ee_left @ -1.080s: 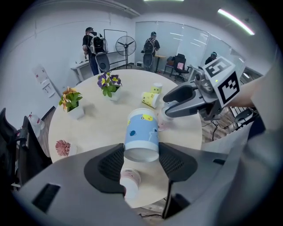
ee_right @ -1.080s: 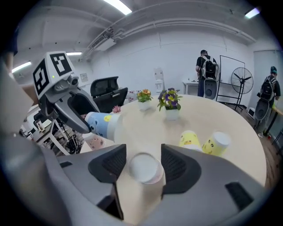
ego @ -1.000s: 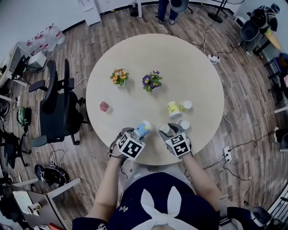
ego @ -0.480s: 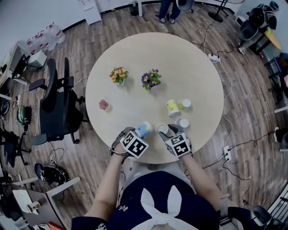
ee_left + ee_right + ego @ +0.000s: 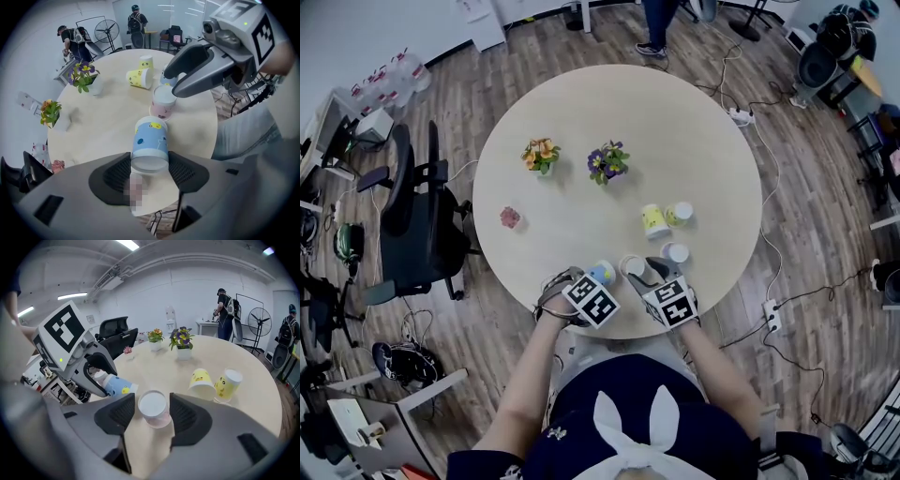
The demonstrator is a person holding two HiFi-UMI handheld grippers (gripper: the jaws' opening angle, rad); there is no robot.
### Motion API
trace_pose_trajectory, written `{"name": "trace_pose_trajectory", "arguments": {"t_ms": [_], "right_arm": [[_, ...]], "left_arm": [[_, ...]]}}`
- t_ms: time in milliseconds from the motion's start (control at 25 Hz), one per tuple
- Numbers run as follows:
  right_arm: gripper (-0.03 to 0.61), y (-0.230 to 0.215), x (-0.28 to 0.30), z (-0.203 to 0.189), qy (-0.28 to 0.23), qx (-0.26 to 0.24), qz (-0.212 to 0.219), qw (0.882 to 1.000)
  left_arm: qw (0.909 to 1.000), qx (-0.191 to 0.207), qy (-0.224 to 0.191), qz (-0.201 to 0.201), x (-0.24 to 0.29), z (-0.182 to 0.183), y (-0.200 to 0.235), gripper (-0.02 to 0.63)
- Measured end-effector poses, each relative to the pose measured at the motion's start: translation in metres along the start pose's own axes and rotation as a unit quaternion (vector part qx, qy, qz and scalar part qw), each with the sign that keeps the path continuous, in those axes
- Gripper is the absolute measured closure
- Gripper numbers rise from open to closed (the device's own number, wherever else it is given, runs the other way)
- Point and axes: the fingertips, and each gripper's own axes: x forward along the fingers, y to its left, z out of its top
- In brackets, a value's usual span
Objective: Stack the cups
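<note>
My left gripper [image 5: 149, 172] points down, shut on a blue cup [image 5: 150, 143] with its white base toward the camera. In the head view the blue cup [image 5: 601, 273] sits just left of a pink cup [image 5: 631, 266] near the table's front edge. The pink cup [image 5: 153, 408] stands upside down on the table, and my right gripper [image 5: 153, 414] is shut on its sides. In the left gripper view the pink cup [image 5: 163, 103] lies just beyond the blue one, under the right gripper [image 5: 187, 75]. Two yellow cups [image 5: 654, 220] [image 5: 679, 214] and a pale cup [image 5: 675, 252] stand further right.
Two small flower pots [image 5: 539, 155] [image 5: 607, 162] and a little pink object [image 5: 510, 217] stand on the round table [image 5: 581, 112]. An office chair [image 5: 417, 216] is at the left. People stand by a fan [image 5: 260, 317] at the back.
My left gripper has sunk and rolled, bringing the blue cup lower and closer to the pink cup. The right gripper has stayed where it was, still holding the pink cup.
</note>
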Motion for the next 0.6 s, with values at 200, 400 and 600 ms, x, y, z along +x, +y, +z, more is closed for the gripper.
{"name": "trace_pose_trajectory", "arguments": {"t_ms": [200,400,600], "right_arm": [[0.344,0.0,-0.003,-0.002,0.0,0.002,0.003,1.0],[0.344,0.001,-0.005,-0.002,-0.001,0.002,0.006,1.0],[0.344,0.003,-0.009,-0.001,-0.003,-0.002,0.012,1.0]], "left_arm": [[0.9998,-0.01,-0.006,-0.015,0.002,0.005,-0.007,0.354],[0.9987,-0.03,-0.03,-0.027,0.0,0.011,-0.007,0.368],[0.9946,-0.067,-0.075,-0.027,-0.01,0.015,-0.001,0.367]]}}
